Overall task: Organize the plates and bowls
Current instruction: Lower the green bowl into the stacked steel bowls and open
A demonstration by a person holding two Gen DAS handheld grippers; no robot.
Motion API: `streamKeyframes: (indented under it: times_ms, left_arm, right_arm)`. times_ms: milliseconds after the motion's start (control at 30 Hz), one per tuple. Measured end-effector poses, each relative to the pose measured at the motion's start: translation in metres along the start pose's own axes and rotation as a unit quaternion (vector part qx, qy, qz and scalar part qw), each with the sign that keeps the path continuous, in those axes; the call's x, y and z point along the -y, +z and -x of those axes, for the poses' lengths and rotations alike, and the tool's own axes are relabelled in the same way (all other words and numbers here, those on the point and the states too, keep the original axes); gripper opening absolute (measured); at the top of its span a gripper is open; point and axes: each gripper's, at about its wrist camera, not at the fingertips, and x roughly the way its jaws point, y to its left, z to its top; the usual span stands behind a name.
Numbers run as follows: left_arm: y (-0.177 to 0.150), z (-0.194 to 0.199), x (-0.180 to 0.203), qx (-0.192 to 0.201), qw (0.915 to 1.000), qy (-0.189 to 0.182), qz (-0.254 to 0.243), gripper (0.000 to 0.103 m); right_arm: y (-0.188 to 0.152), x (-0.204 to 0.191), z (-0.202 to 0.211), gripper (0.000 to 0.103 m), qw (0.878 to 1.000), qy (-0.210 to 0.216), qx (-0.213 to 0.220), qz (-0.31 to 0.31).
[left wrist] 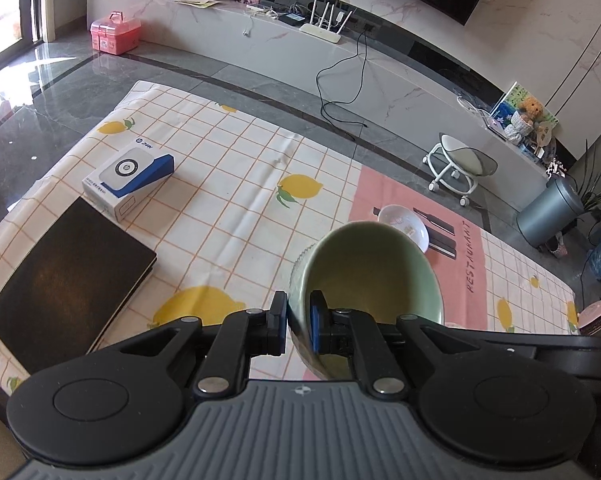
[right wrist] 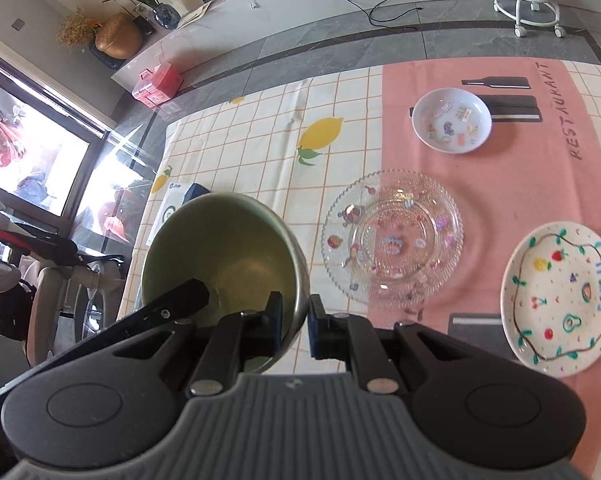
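A green bowl [left wrist: 372,272] is held above the table by both grippers. My left gripper [left wrist: 298,320] is shut on the bowl's left rim. My right gripper [right wrist: 294,322] is shut on the right rim of the same green bowl [right wrist: 224,256]. The left gripper's finger shows inside the bowl in the right wrist view. On the pink mat lie a small white bowl with stickers [right wrist: 452,120], a clear glass plate [right wrist: 392,236] and a white plate with painted fruit [right wrist: 560,300]. The small white bowl also shows in the left wrist view [left wrist: 404,224], behind the green bowl.
A lemon-print tablecloth [left wrist: 228,176] covers the table. A black notebook [left wrist: 68,280] and a white-and-blue box [left wrist: 128,176] lie at its left. A wheeled stool [left wrist: 460,164] and a grey bin [left wrist: 548,208] stand on the floor beyond the table.
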Motion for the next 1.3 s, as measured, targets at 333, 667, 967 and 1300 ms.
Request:
streamKeyframes:
  times_ms: [333, 667, 967, 1300]
  left_arm:
    - [-0.059, 0.028, 0.007, -0.015, 0.9998, -0.012, 0.003, 0.013]
    - [-0.102, 0.011, 0.013, -0.064, 0.9975, -0.021, -0.020, 0.014]
    - [-0.121, -0.011, 0.025, -0.094, 0.9938, -0.012, -0.057, 0.014]
    - [-0.121, -0.023, 0.038, -0.109, 0.9879, 0.018, -0.109, 0.015]
  right_arm:
    - [-0.073, 0.022, 0.044, 0.011, 1.000, 0.000, -0.005, 0.000]
    - [-0.106, 0.056, 0.039, 0.010, 0.999, -0.014, -0.041, -0.021]
    - [-0.113, 0.083, 0.023, 0.010, 0.997, -0.030, -0.063, -0.036]
    - [-0.106, 0.091, 0.005, 0.008, 0.996, -0.036, -0.073, -0.041]
